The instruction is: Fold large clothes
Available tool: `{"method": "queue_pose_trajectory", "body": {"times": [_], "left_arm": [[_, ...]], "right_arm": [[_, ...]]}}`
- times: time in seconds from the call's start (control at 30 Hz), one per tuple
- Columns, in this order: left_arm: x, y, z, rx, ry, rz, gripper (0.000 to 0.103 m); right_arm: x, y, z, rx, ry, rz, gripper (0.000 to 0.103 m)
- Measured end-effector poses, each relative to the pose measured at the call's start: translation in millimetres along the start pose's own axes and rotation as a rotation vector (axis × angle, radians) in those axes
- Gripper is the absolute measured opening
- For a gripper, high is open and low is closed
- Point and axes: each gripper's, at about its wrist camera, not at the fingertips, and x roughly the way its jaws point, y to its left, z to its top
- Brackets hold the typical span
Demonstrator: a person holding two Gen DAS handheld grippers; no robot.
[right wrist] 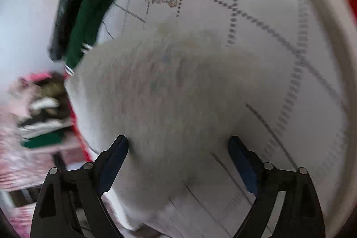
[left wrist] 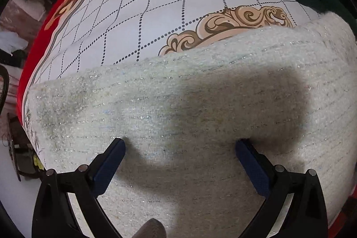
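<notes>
The cream knit sweater (left wrist: 200, 104) fills the frame's lower half; both the left gripper (left wrist: 180, 143) and right gripper (right wrist: 178, 141) are spread, empty. An edge should be pinched squarely.

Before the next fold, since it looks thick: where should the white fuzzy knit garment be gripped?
Grip the white fuzzy knit garment at its far straight edge, coming in from the bare checked bedsheet side. That edge lies flat and exposed, so one finger can probably slip underneath it.
</notes>
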Motion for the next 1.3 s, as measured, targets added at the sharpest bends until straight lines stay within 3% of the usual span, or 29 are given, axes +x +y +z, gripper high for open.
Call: {"method": "queue_pose_trajectory", "body": {"times": [0.1, 0.17, 0.23, 0.33, 0.43, 0.5, 0.57, 0.73, 0.83, 0.97, 1.03, 1.13, 1.3], "left_arm": [[-5.8, -8.3, 3.6, 0.015, 0.002, 0.017, 0.103], [-7.6, -12.6, 3.0, 0.026, -0.007, 0.031, 0.103], [-8.6, -15.5, 3.5, 0.032, -0.016, 0.048, 0.103], [-11.3, -22.6, 7.5, 0.044, -0.02, 0.074, 0.103], [-13.9, -29.6, 13.7, 0.053, -0.021, 0.028, 0.103], [-16.4, -44.8, 15.5, 0.072, -0.024, -0.02, 0.103], [-17.9, -65.6, 15.2, 0.114, -0.039, -0.021, 0.103], [-20.2, -83.3, 14.3, 0.143, -0.069, -0.018, 0.103], [-20.7, -81.4, 12.3, 0.149, -0.074, -0.021, 0.103], [-23.7, -83.6, 10.5, 0.156, -0.09, -0.018, 0.103], [-23.4, -84.7, 13.3, 0.15, -0.092, -0.015, 0.103], [-22.1, -83.4, 17.0, 0.142, -0.088, -0.019, 0.103], [-21.3, -82.4, 16.9, 0.142, -0.094, -0.026, 0.103]], "right_arm": [[8.0, 14.8, 7.9, -0.025, -0.044, 0.106, 0.093], [12.6, 19.5, 15.6, -0.02, -0.027, 0.147, 0.087], [23.6, 14.4, 11.0, -0.026, 0.006, 0.166, 0.049], [27.7, 23.2, 10.5, 0.0, -0.005, 0.193, 0.03], [-4.0, 31.4, 0.3, 0.032, -0.081, 0.23, 0.027], [-35.2, 36.5, -10.7, 0.009, -0.147, 0.205, 0.027], [-57.7, 26.4, -16.7, -0.007, -0.168, 0.166, 0.027], [-53.6, -32.5, 5.4, 0.075, -0.099, 0.136, 0.07], [-28.1, -39.5, 15.8, 0.096, -0.085, 0.182, 0.077], [-17.7, -25.6, 22.0, 0.065, -0.111, 0.196, 0.073], [-10.4, -18.5, 23.3, 0.067, -0.121, 0.191, 0.054], [-15.4, -6.9, 22.7, 0.061, -0.144, 0.19, 0.039], [-25.7, 32.0, 17.2, -0.007, -0.161, 0.173, 0.031]]}}
